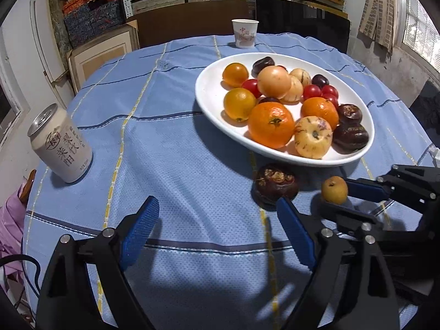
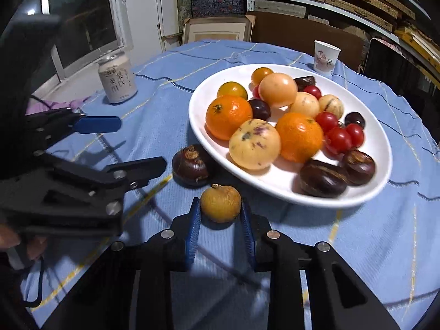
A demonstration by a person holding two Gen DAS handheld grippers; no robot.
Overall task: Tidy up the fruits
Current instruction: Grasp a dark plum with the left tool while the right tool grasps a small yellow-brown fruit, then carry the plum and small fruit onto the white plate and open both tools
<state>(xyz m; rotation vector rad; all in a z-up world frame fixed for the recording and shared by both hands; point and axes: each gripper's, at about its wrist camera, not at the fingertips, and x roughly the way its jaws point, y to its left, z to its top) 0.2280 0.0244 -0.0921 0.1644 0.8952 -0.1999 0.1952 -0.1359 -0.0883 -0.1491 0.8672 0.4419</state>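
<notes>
A white oval plate (image 1: 210,88) (image 2: 196,126) holds oranges, cherry tomatoes, pale speckled fruits and dark chestnut-like fruits. In front of it on the blue cloth lie a dark brown water chestnut (image 1: 275,183) (image 2: 192,165) and a small tan round fruit (image 1: 334,189) (image 2: 220,202). My right gripper (image 2: 219,212) (image 1: 339,196) is shut on the tan fruit, one blue pad on each side, with the fruit resting on the cloth. My left gripper (image 1: 217,203) (image 2: 139,143) stands open with nothing between its fingers, its right fingertip just in front of the water chestnut.
A pale drink can (image 1: 62,148) (image 2: 118,82) stands at the table's left side. A paper cup (image 1: 244,33) (image 2: 326,56) stands behind the plate. Shelves and boxes fill the wall beyond the round table. Bare blue cloth (image 1: 165,151) lies between can and plate.
</notes>
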